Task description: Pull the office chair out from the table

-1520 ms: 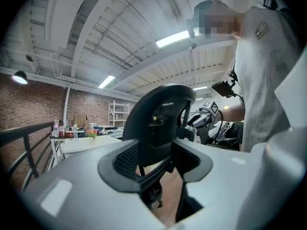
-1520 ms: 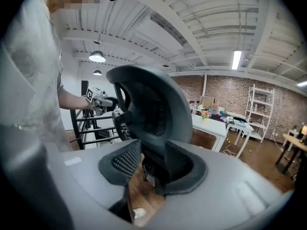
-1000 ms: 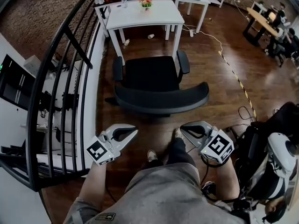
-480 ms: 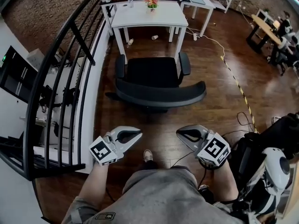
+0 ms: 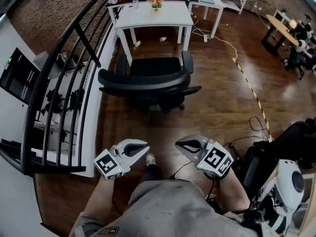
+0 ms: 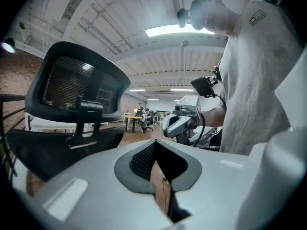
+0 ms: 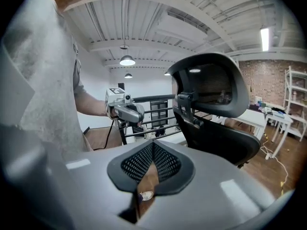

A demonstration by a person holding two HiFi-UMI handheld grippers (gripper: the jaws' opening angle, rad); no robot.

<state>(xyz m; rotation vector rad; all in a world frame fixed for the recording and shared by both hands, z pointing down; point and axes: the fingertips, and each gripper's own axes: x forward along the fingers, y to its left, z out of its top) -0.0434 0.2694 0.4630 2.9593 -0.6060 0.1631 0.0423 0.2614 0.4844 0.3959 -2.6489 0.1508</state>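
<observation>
The black office chair (image 5: 148,80) stands on the wood floor just in front of the white table (image 5: 153,15), its curved backrest towards me and its base showing underneath. My left gripper (image 5: 143,144) and right gripper (image 5: 180,144) hover side by side near my legs, well short of the chair, both shut with nothing in them. In the left gripper view the shut jaws (image 6: 154,146) point past the chair's mesh headrest (image 6: 76,85), with the right gripper (image 6: 182,121) beyond. The right gripper view shows its shut jaws (image 7: 153,147), the chair (image 7: 213,92) and the left gripper (image 7: 123,110).
A black metal railing (image 5: 74,78) runs along the left beside the chair. Yellow-black floor tape (image 5: 249,85) and cables (image 5: 256,127) cross the floor at right. Dark equipment (image 5: 284,181) sits at my right. People work at a desk (image 5: 279,26) far right.
The chair has turned, its backrest swinging left and its base coming into view. Both grippers have drawn back from it and closer together, staying shut.
</observation>
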